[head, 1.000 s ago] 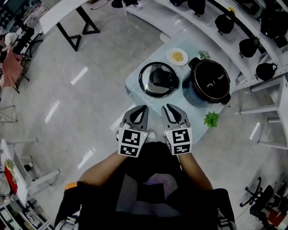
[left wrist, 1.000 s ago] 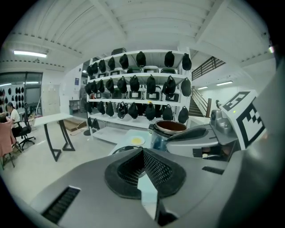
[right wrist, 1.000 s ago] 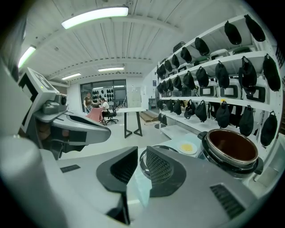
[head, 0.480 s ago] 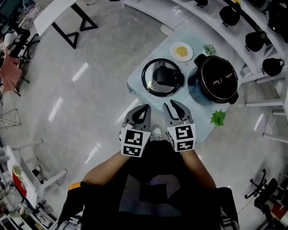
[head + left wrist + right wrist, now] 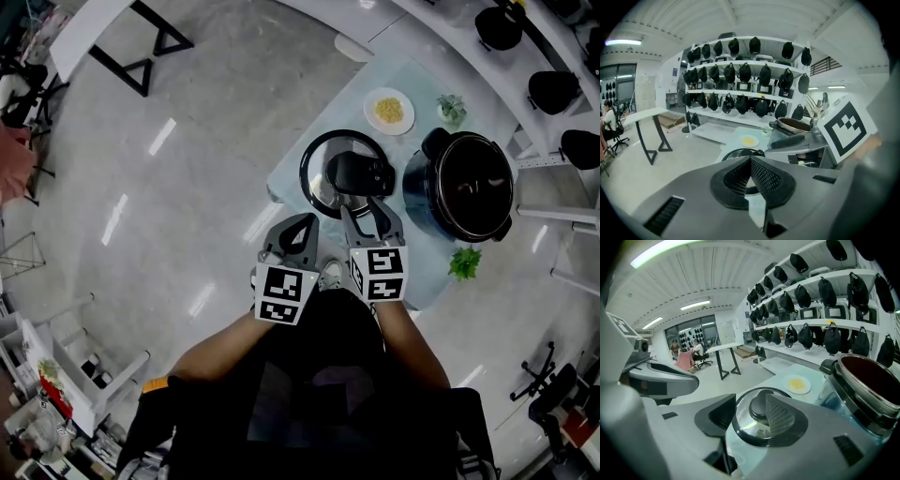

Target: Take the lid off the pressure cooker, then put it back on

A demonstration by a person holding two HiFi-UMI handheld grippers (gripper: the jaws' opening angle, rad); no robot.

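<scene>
- Left gripper (image 5: 300, 223): clenched on itself. In the left gripper view (image 5: 750, 158) I see its mesh pads meeting at the tips with nothing between them. It hangs off the near edge of the table (image 5: 433, 258), clear of everything on it.
- Right gripper (image 5: 371, 202): released, its jaws having just been opening. In the right gripper view (image 5: 750, 414) the pads stand apart and press on nothing. It sits over the lid's near rim, and I see the lid through the gap.
- Pressure cooker lid (image 5: 339, 172) (image 5: 752, 420): off the pot, lying flat on the table with its black handle up, just left of the pot.
- Pressure cooker pot (image 5: 466, 187) (image 5: 869, 380): upright, uncovered, dark inside, on the table's right half.
- White plate (image 5: 389, 111) (image 5: 797, 384): holds something yellow, on the table beyond the lid.
- Green leafy sprig (image 5: 464, 262): on the table's near right corner, beside the pot.
- Second green sprig (image 5: 451, 108): just right of the plate.
- White shelves (image 5: 740, 70): behind the table, lined with black items I cannot identify.
</scene>
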